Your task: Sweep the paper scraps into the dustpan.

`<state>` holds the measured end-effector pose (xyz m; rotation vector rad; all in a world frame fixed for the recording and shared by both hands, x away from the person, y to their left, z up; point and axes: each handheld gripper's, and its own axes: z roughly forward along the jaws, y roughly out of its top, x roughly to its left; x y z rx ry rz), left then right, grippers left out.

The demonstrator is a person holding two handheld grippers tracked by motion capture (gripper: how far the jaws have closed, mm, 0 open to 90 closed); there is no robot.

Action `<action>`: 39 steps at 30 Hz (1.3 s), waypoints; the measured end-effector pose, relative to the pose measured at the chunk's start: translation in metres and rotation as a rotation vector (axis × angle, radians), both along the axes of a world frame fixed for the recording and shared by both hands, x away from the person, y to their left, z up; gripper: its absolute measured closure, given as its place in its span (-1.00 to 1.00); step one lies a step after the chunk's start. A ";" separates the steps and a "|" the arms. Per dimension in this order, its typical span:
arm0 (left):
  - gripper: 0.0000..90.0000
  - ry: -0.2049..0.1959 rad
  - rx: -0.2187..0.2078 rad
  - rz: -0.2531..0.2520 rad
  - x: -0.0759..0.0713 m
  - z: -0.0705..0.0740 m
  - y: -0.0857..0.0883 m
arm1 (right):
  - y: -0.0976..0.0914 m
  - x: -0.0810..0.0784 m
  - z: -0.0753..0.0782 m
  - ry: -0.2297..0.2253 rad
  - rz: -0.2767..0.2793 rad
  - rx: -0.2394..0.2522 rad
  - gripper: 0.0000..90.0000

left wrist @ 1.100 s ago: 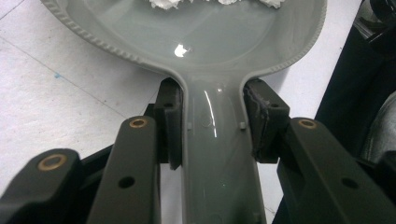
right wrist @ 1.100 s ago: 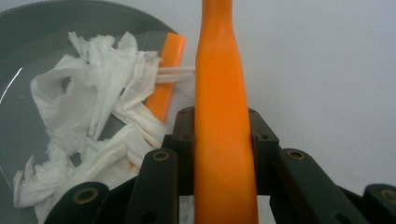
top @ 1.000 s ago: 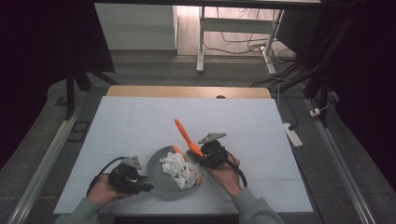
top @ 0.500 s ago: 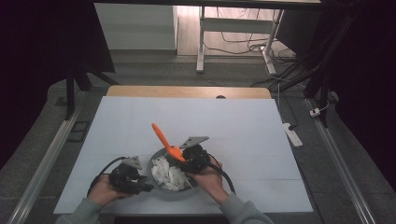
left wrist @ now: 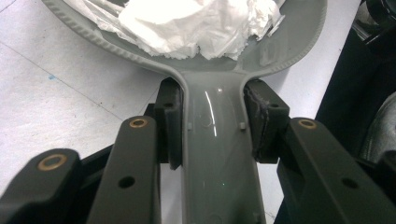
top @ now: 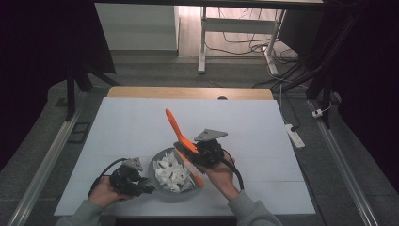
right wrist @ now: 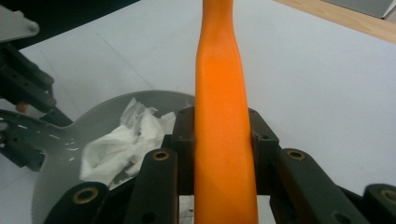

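Observation:
A grey pan [top: 160,190] holding white paper scraps [top: 171,173] sits near the table's front edge. My left gripper [top: 141,187] is shut on the pan's handle [left wrist: 217,154], which lies between the pads [left wrist: 170,123]; paper scraps [left wrist: 196,23] fill the pan ahead. My right gripper [top: 203,151] is shut on an orange spatula [top: 175,127]. Its handle rises up and to the left, and its lower end [top: 192,170] reaches into the pan's right side. In the right gripper view the orange spatula [right wrist: 222,116] runs straight up between the jaws of my right gripper [right wrist: 222,140], with the pan [right wrist: 60,154] at lower left.
A white sheet [top: 117,127] covers the table top, with a wooden strip [top: 188,92] at the far edge. A power strip [top: 294,134] lies on the floor to the right. Desk legs and cables [top: 235,37] stand beyond the table.
My right gripper swept the spatula left across the pan, then came back a little to the right. The left gripper has stayed on the pan handle.

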<state>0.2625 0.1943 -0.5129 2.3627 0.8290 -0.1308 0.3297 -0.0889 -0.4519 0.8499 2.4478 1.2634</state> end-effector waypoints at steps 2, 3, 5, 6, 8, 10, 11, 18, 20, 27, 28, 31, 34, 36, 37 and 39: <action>0.36 -0.001 -0.002 0.002 0.000 0.000 0.000 | -0.003 0.003 0.000 -0.002 -0.013 -0.003 0.56; 0.36 -0.001 -0.002 0.003 0.000 0.000 0.000 | -0.005 0.004 0.000 -0.002 -0.018 0.000 0.56; 0.36 -0.002 -0.002 0.003 0.000 -0.001 0.000 | -0.009 0.008 -0.001 0.000 -0.032 0.006 0.56; 0.36 -0.001 -0.003 0.004 0.000 -0.001 0.000 | -0.011 0.011 -0.002 0.003 -0.038 0.008 0.56; 0.36 -0.001 -0.002 0.007 0.000 -0.001 -0.001 | -0.015 0.017 -0.006 0.007 -0.059 -0.008 0.56; 0.36 -0.001 -0.003 0.007 -0.001 -0.001 -0.001 | -0.018 0.023 -0.013 0.012 -0.086 -0.041 0.56; 0.36 0.000 -0.003 0.007 0.000 -0.001 -0.001 | -0.019 0.026 -0.017 0.019 -0.096 -0.056 0.56; 0.36 0.001 -0.002 0.011 -0.001 -0.002 -0.003 | -0.011 0.037 -0.037 0.060 -0.094 -0.120 0.56; 0.36 0.001 -0.005 0.013 -0.001 -0.002 -0.003 | -0.005 0.036 -0.039 0.065 -0.078 -0.125 0.56; 0.36 0.005 -0.005 0.019 0.000 -0.004 -0.005 | 0.014 0.023 -0.041 0.075 -0.039 -0.114 0.56; 0.36 0.004 -0.006 0.020 0.000 -0.004 -0.005 | 0.016 0.020 -0.041 0.078 -0.035 -0.105 0.56; 0.36 -0.001 -0.010 0.026 -0.001 -0.005 -0.005 | 0.024 0.011 -0.036 0.086 -0.003 -0.076 0.56; 0.36 0.001 -0.012 0.029 -0.001 -0.006 -0.006 | 0.033 0.002 -0.033 0.100 0.048 -0.065 0.56; 0.36 0.000 -0.013 0.029 -0.001 -0.006 -0.006 | 0.038 -0.004 -0.031 0.091 0.071 -0.074 0.56; 0.36 -0.001 -0.014 0.029 -0.001 -0.006 -0.006 | 0.039 -0.006 -0.029 0.073 0.075 -0.078 0.56; 0.36 -0.003 -0.015 0.030 -0.001 -0.007 -0.006 | 0.037 -0.008 -0.022 0.011 0.061 -0.098 0.56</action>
